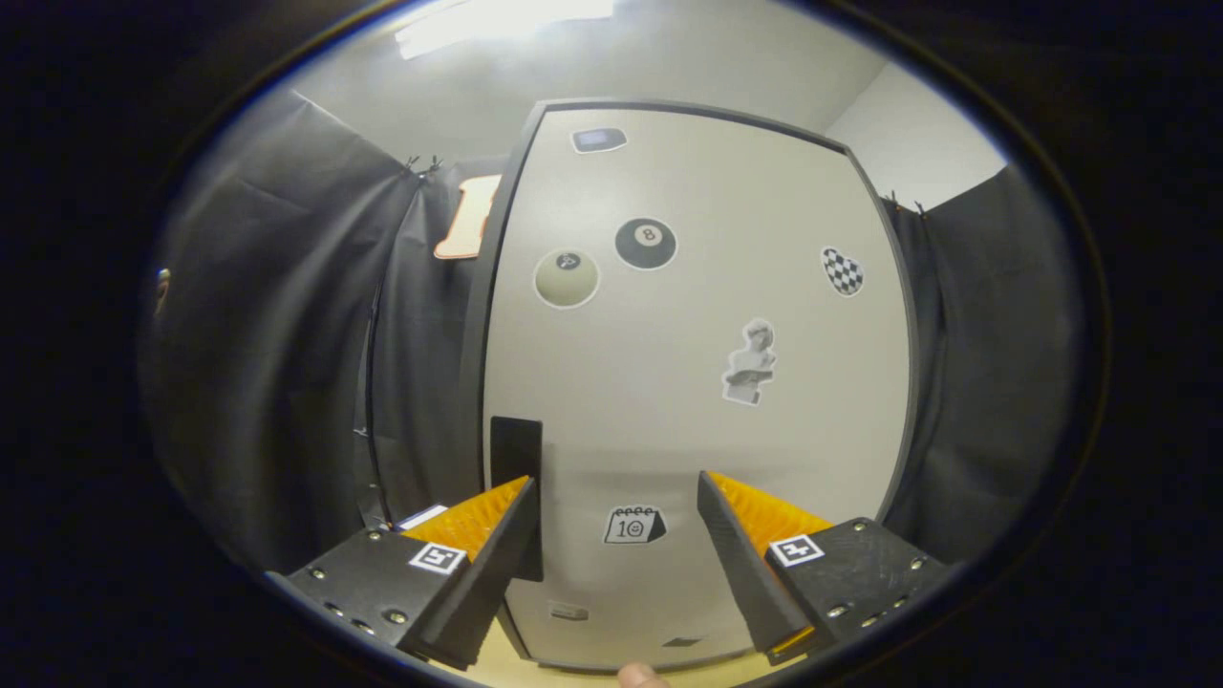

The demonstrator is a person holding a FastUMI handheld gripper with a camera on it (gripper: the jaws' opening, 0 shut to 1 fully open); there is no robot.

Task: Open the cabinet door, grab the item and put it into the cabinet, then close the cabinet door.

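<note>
Cabinet door [697,382] faces the gripper [613,506] square on, shut flush in its dark frame, pale panel dotted with stickers (an eight ball, a plain ball, a checkered heart, a bust, a small calendar one low down). Dark rectangular handle [516,478] sits on the door's lower left edge, so the door probably swings from the right side and gets pulled at the left.

Gripper is wide open, holding nothing; no contact I can confirm. Its left finger [478,545] overlaps the handle's lower part in the view, right finger [755,545] well over toward mid-door, calendar sticker [633,525] between them. Can't tell if the left finger actually touches the handle or is just short of it. The pose reads as lining up on the handle: judging by that, step one (opening the door) is not done yet.

Item to be stored: nowhere I can point to, its place cannot be told from here. A pale strip of tabletop [497,659] shows under the fingers at the cabinet's foot, and a fingertip [638,677] of the person pokes in just below the door.

Black cloth booth walls flank the cabinet on both sides.

Next move likely needs a shift left so both fingers bracket the handle before closing.
</note>
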